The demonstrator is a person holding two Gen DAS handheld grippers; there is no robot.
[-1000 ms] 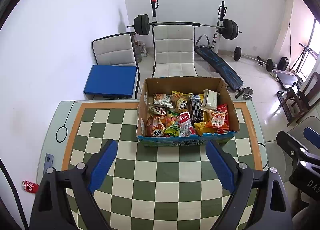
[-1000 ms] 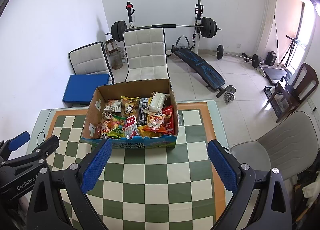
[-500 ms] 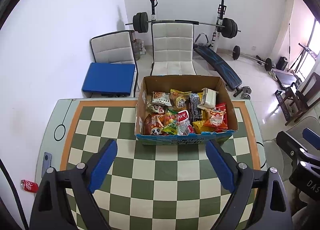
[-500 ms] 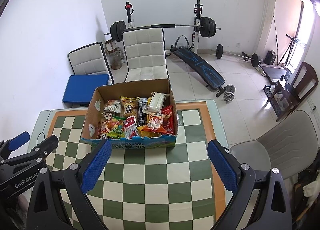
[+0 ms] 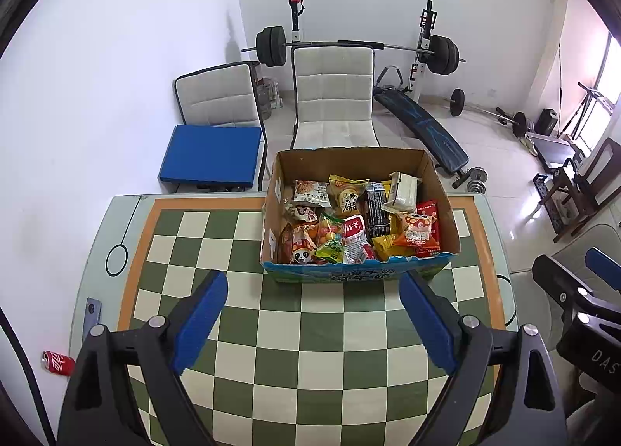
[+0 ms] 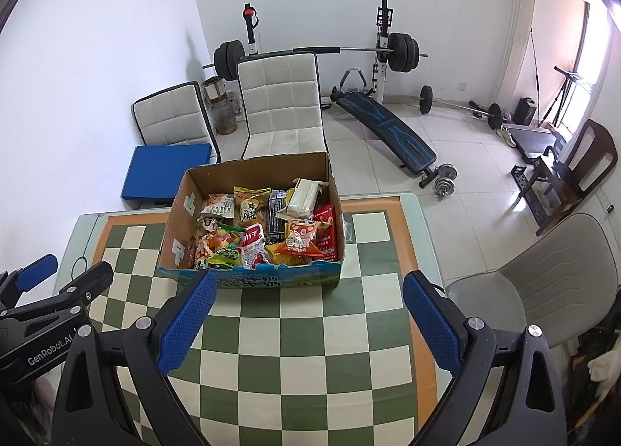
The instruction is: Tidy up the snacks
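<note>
Snack box on the checkered worktop

Both hand-held grippers, left and right, hover released near the cardboard box of snacks.

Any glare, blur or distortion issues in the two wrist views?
Left wrist: sharp, heavy fisheye bending the checkered table, black corner vignette, window blown out. Right wrist: same barrel distortion, bright window and sheen on the floor tiles; snack box evenly lit.

Bare checkered table — snack box beyond

Matt cardboard box holds glossy plastic snack packets on a smooth table.
</note>
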